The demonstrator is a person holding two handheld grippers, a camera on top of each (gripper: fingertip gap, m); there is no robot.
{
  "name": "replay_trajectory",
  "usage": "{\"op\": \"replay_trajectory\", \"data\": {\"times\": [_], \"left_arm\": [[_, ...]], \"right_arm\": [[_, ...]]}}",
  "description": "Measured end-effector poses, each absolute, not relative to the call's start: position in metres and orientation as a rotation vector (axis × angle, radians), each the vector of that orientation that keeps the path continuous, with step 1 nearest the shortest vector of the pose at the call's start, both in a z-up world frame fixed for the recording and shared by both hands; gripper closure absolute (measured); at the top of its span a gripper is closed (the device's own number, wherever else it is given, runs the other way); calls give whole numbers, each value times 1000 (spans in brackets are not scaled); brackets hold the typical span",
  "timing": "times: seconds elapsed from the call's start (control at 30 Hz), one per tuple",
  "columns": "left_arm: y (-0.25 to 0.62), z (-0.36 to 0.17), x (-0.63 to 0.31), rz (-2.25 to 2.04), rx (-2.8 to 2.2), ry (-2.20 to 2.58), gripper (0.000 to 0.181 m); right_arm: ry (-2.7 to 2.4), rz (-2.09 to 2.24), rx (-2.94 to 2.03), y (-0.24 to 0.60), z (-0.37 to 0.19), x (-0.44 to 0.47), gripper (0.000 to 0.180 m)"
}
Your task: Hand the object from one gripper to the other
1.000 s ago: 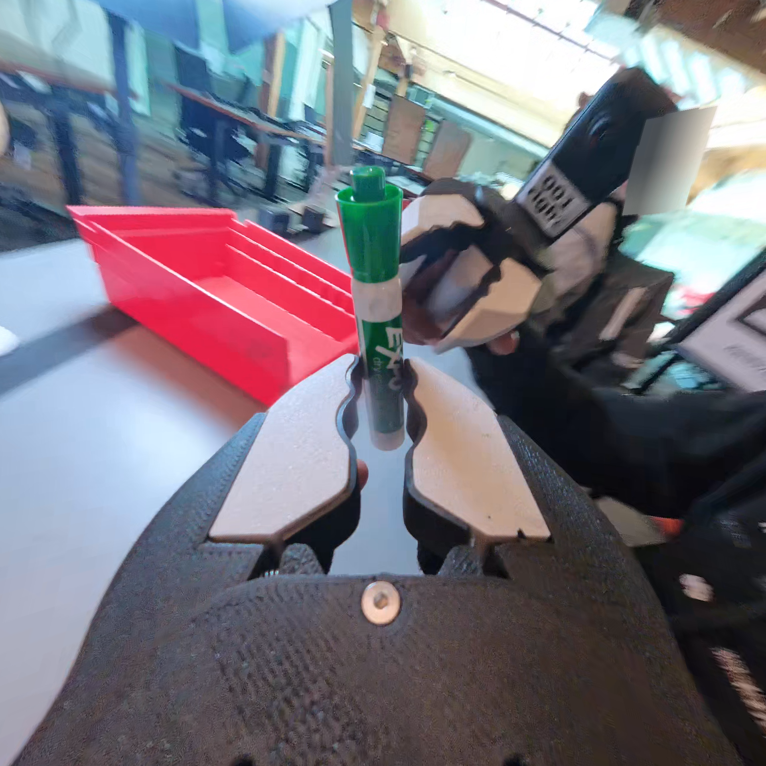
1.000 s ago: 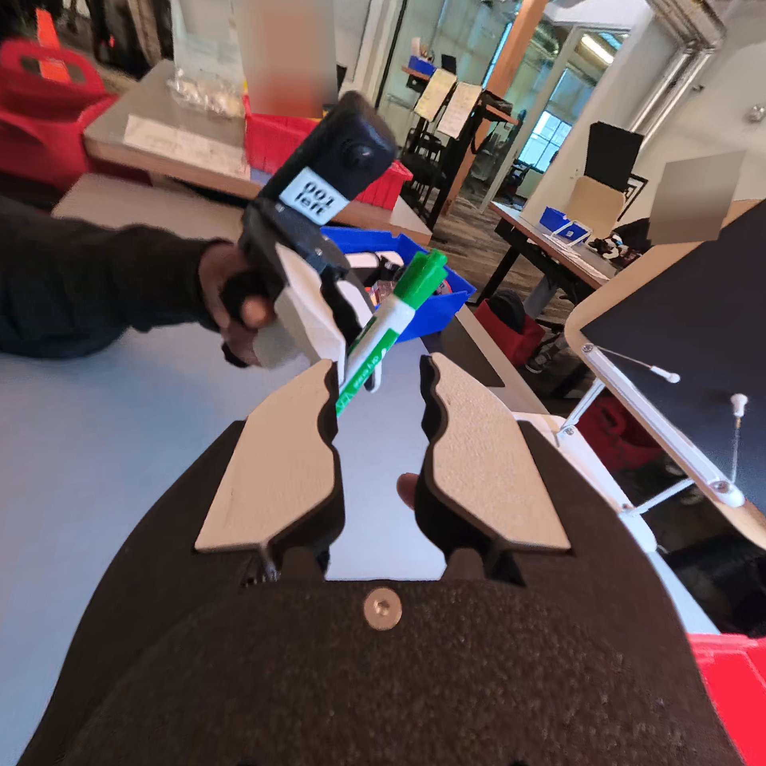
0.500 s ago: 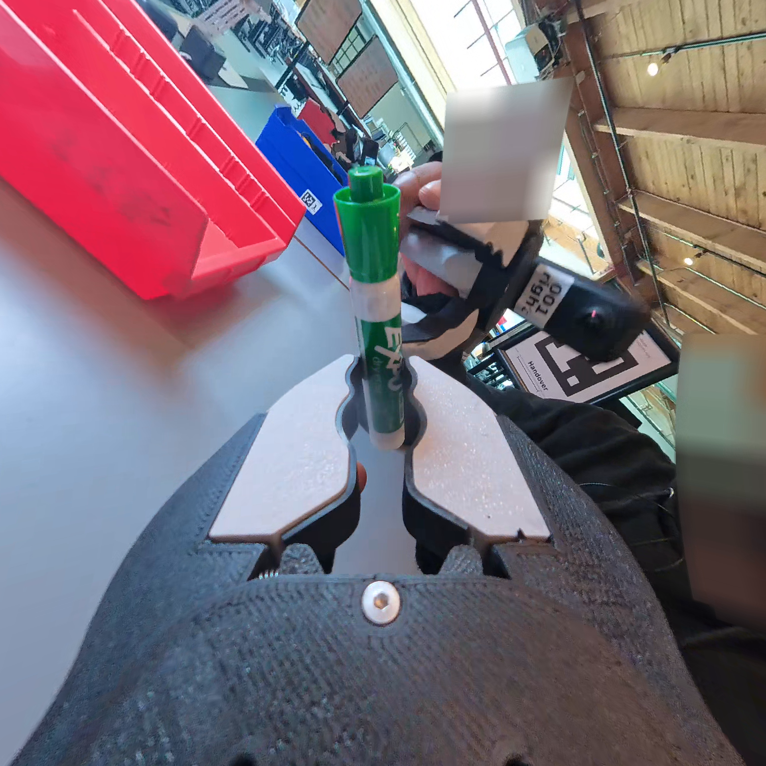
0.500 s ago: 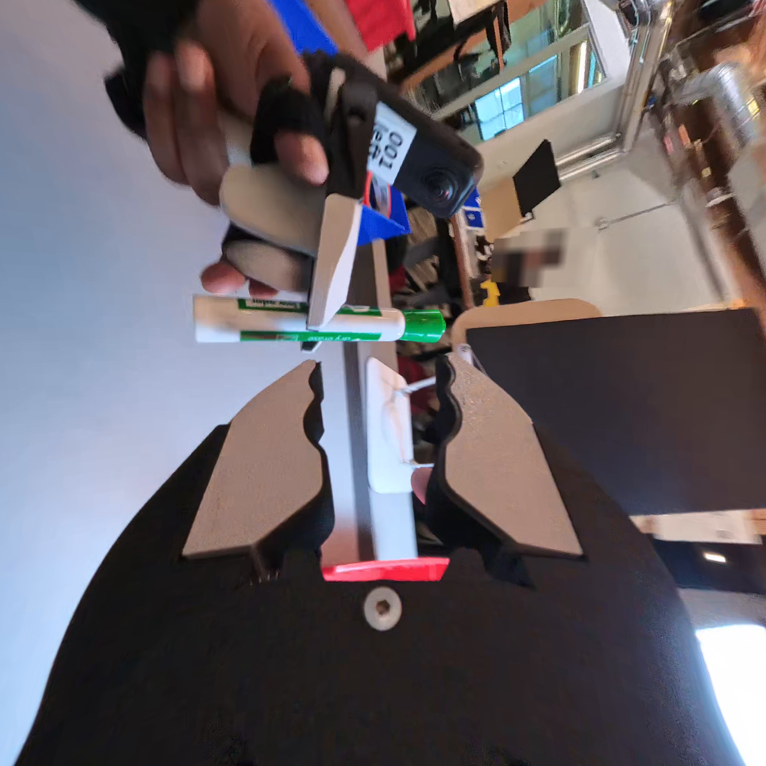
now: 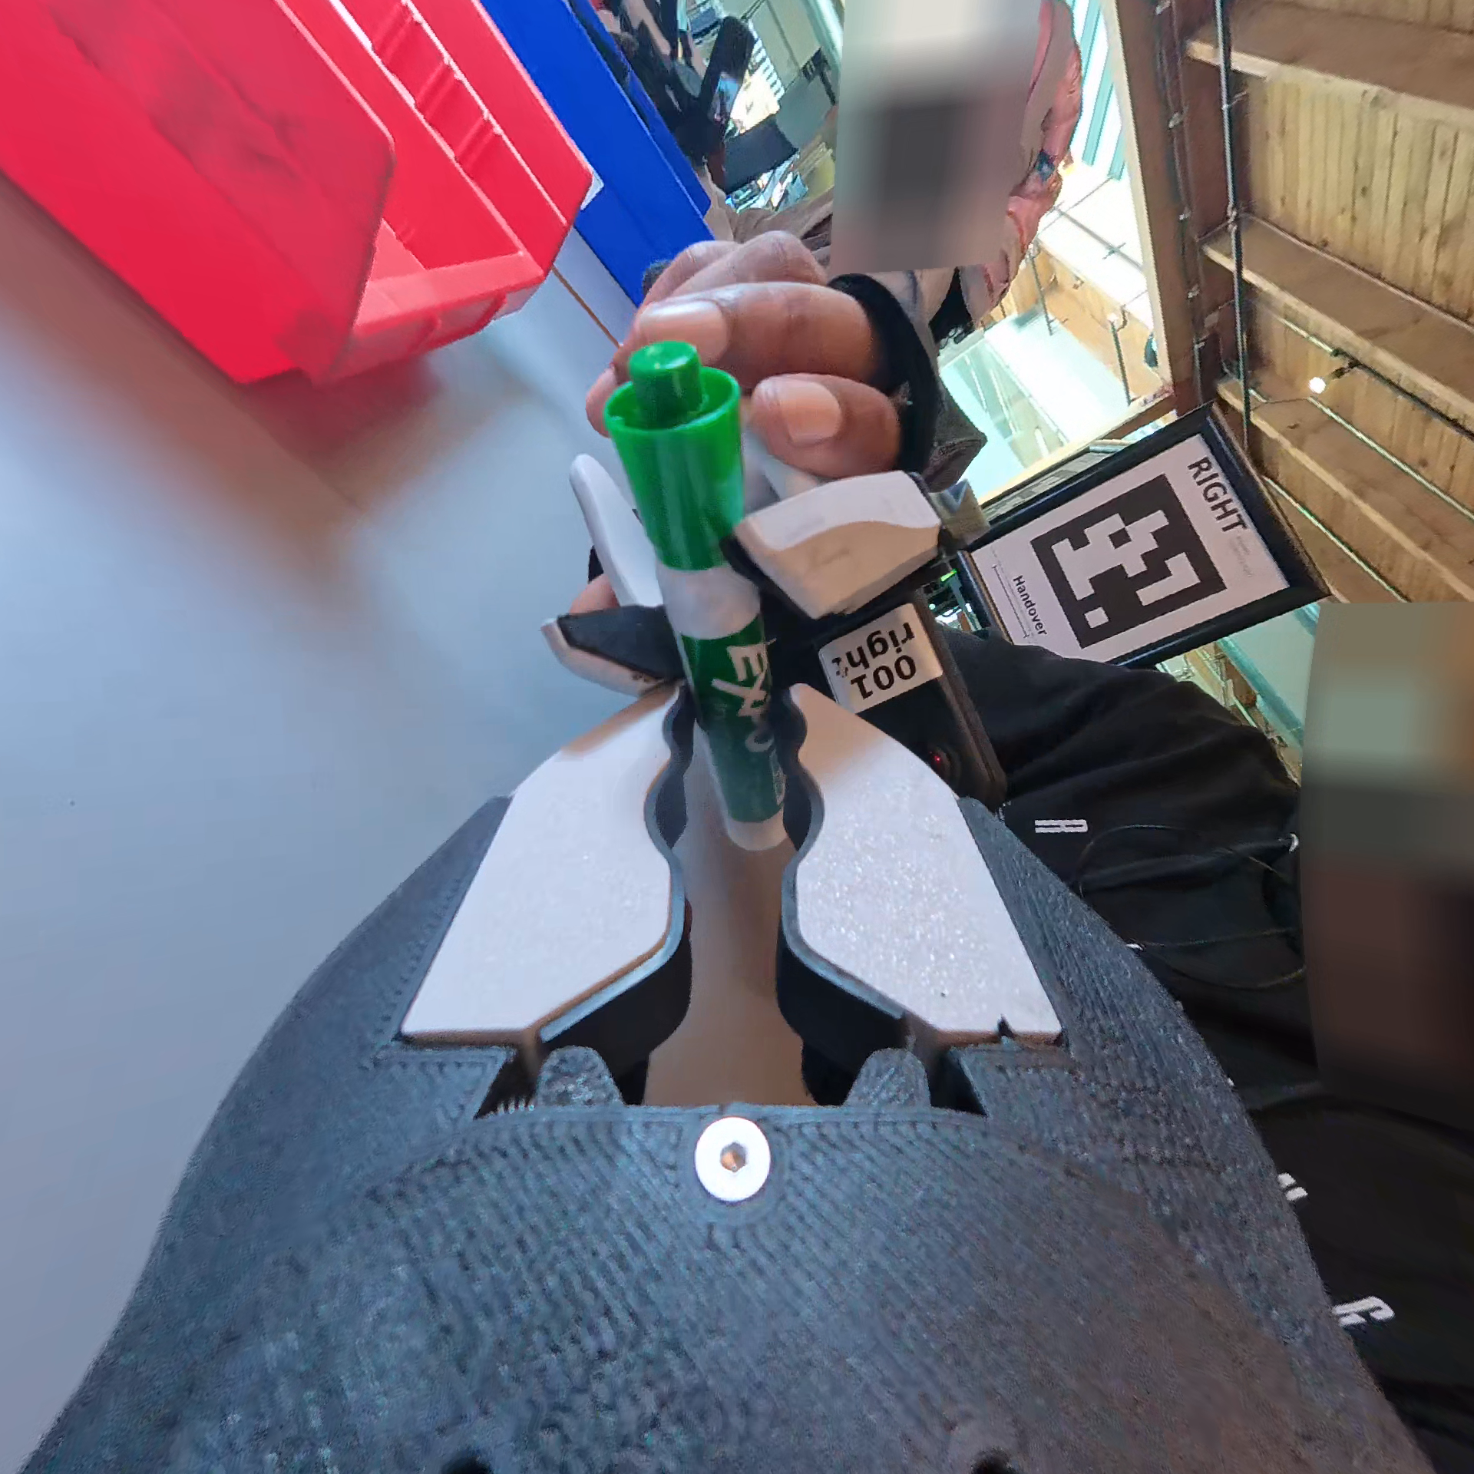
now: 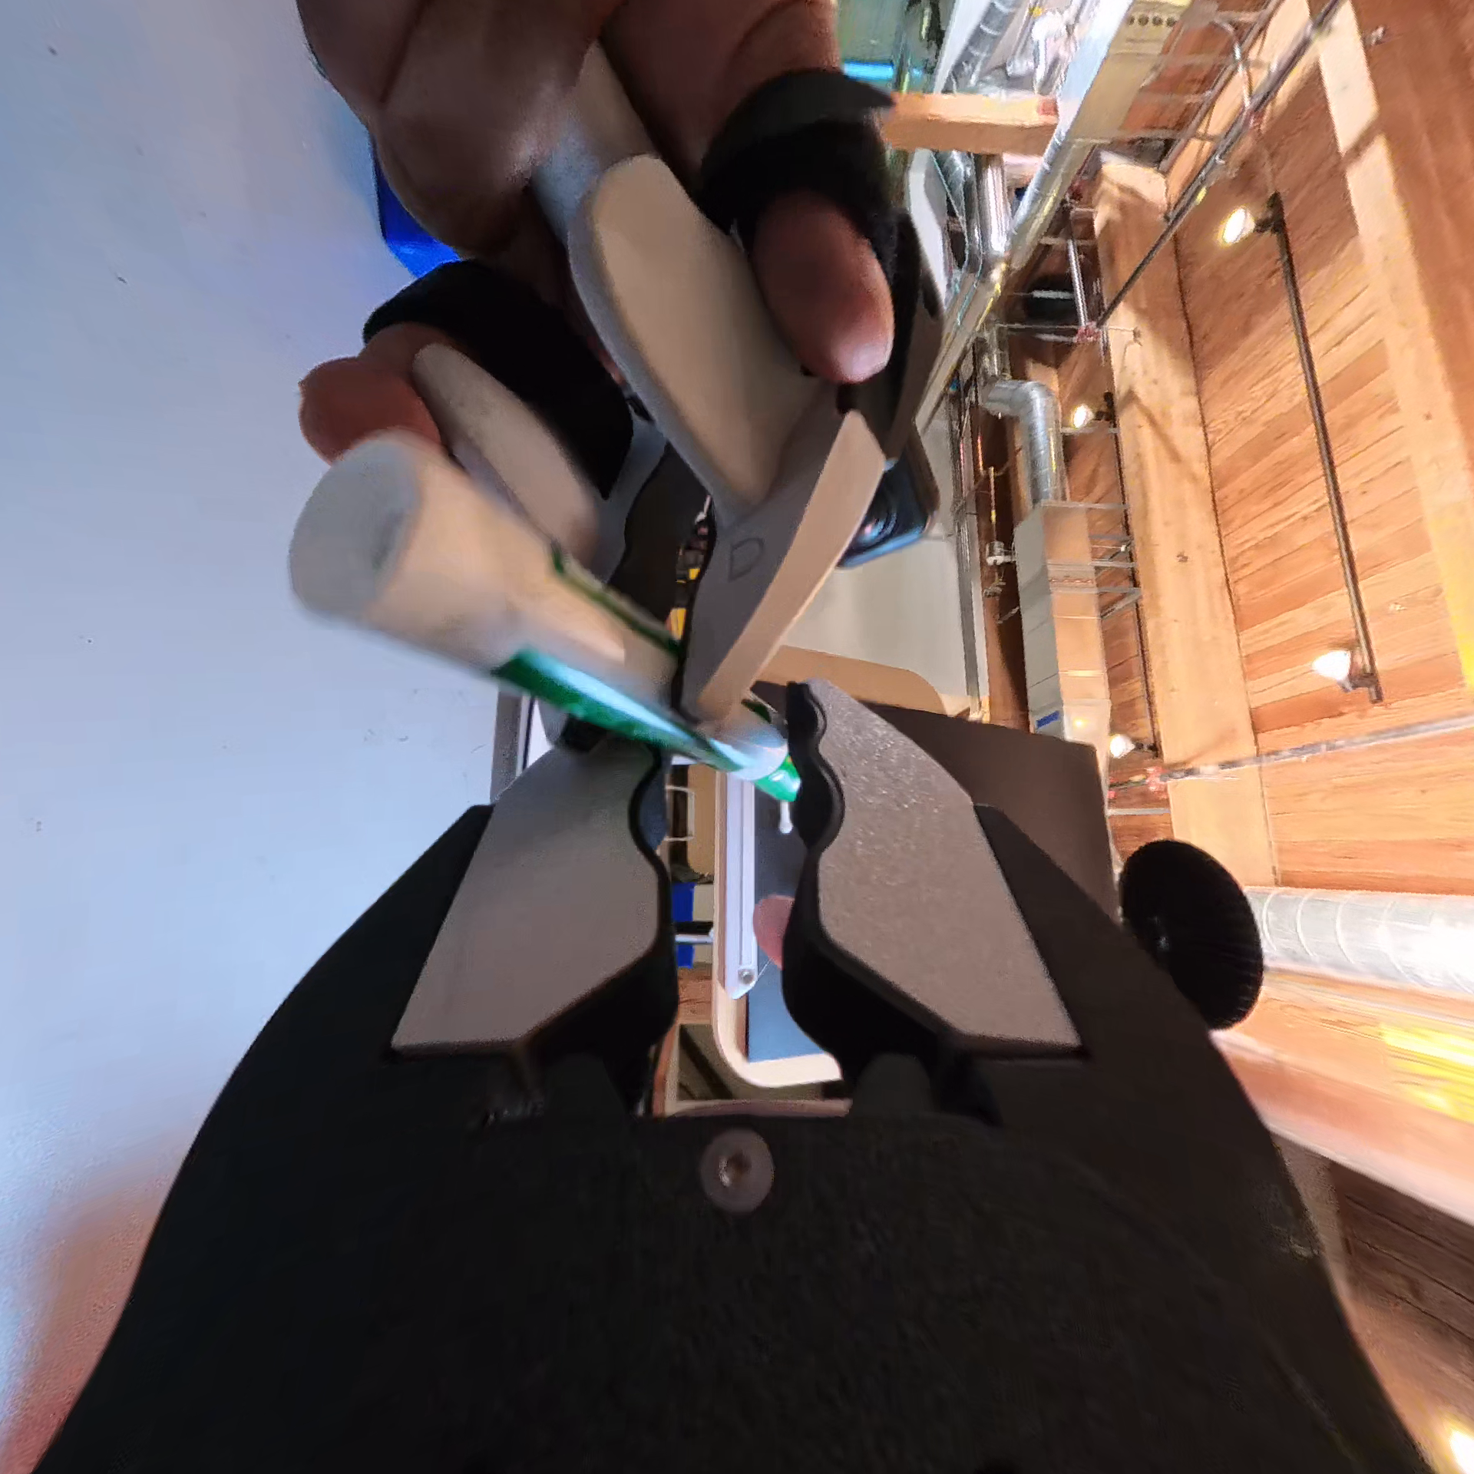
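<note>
A green dry-erase marker with a white-and-green barrel stands tilted between my left gripper's fingers, which are shut on its lower barrel. My right gripper, held by a hand, comes in from behind. Its pale fingers press both sides of the marker where cap meets barrel. In the right wrist view the marker slants from the upper left down between my right gripper's fingers, its cap touching the right finger. The left gripper clamps the barrel just above.
A red bin and a blue bin stand on the grey table at the upper left. A framed black-and-white tag sign stands at the right. A dark sleeve fills the right side. The gap from one gripper's tips to the other's is roughly 6 cm.
My right gripper has moved in and narrowed its fingers around the marker's upper part. The marker now leans slightly in my left gripper, which still holds it.
</note>
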State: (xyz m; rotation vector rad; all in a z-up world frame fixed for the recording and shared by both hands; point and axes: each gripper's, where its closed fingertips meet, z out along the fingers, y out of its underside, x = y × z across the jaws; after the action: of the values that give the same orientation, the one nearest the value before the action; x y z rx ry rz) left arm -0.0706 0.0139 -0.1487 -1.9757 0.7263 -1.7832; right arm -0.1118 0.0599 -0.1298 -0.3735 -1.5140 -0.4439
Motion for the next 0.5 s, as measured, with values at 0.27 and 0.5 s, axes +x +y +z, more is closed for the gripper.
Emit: {"op": "replay_trajectory", "data": {"times": [0.27, 0.5], "left_arm": [[41, -96, -106, -1193, -1666, 781, 147], [49, -75, -119, -542, -1555, 921, 143]], "right_arm": [[-1550, 95, -904, 83, -137, -93, 159], [-1503, 799, -1394, 56, -125, -94, 160]]}}
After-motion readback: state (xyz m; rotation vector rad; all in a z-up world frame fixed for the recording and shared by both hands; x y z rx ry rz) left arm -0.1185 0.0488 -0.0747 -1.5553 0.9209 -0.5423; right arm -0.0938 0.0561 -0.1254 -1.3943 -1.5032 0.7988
